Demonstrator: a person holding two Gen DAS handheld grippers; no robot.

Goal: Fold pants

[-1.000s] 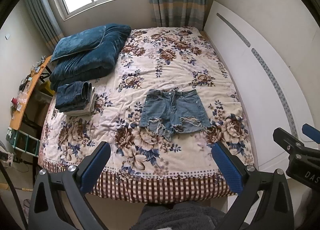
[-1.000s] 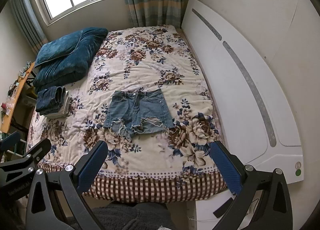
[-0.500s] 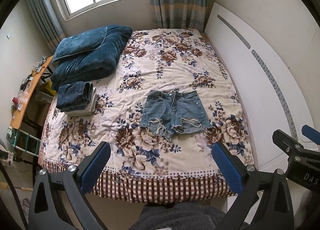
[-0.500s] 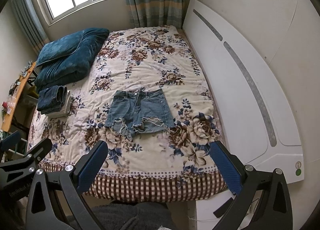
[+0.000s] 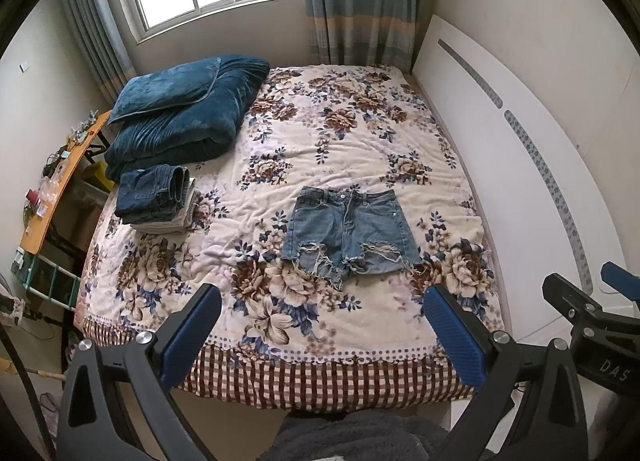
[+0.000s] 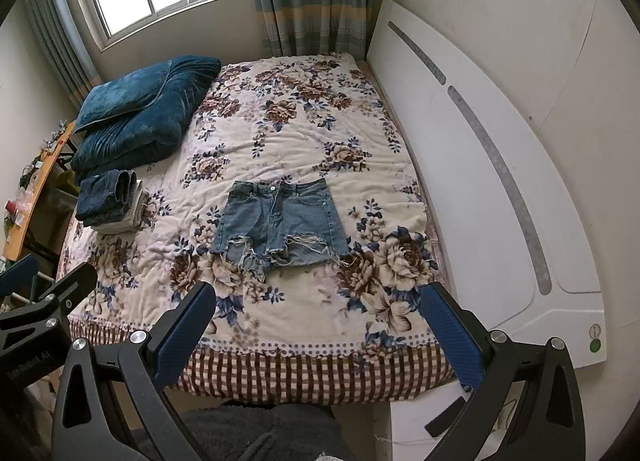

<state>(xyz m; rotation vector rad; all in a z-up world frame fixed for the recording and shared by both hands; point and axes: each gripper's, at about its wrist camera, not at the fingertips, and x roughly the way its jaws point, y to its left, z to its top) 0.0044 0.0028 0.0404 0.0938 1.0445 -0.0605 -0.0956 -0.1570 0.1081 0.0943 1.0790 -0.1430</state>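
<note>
Light-blue frayed denim shorts (image 5: 348, 231) lie flat on the floral bedspread (image 5: 352, 149), waistband away from me; they also show in the right wrist view (image 6: 280, 221). My left gripper (image 5: 320, 325) is open and empty, held above the foot of the bed, well short of the shorts. My right gripper (image 6: 318, 325) is open and empty at the same height, to the right; part of it shows at the right edge of the left wrist view (image 5: 592, 321).
A stack of folded jeans (image 5: 156, 197) sits at the bed's left edge. A folded blue duvet with a pillow (image 5: 180, 113) lies at the far left. A white headboard (image 5: 520, 165) runs along the right. A wooden desk (image 5: 52, 189) stands left of the bed.
Both views have tilted slightly so the bed sits a little lower in frame. The shorts and both open grippers are otherwise unchanged.
</note>
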